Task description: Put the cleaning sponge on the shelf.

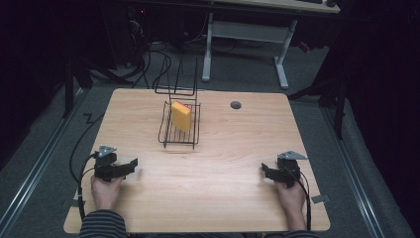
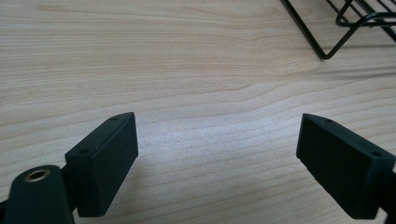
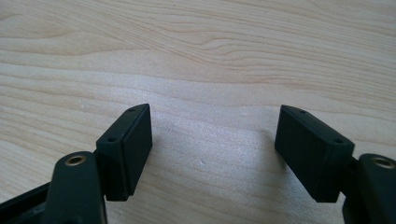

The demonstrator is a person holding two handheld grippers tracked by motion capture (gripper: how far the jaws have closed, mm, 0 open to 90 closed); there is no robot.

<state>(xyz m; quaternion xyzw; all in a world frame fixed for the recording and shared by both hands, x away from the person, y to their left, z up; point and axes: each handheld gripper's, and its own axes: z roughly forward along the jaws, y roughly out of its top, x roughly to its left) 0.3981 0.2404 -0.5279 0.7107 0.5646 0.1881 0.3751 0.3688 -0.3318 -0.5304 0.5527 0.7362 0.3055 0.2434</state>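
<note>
Both left tongs [image 2: 217, 154] and right tongs [image 3: 212, 149] wide open, empty (bare table [image 1: 223, 168] between the jaws).

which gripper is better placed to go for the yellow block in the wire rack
Left, probably. The left gripper sits nearer the wire rack holding the yellow block, and its view shows the rack's corner ahead. Both are open.

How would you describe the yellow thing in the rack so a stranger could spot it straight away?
Start at the wooden table and look to its far middle, where a black wire rack stands. Leaning inside it, between the wires, is a yellow block, flat and rectangular like a sponge. It is the only brightly coloured thing on the table; the rest is black or wood.
</note>
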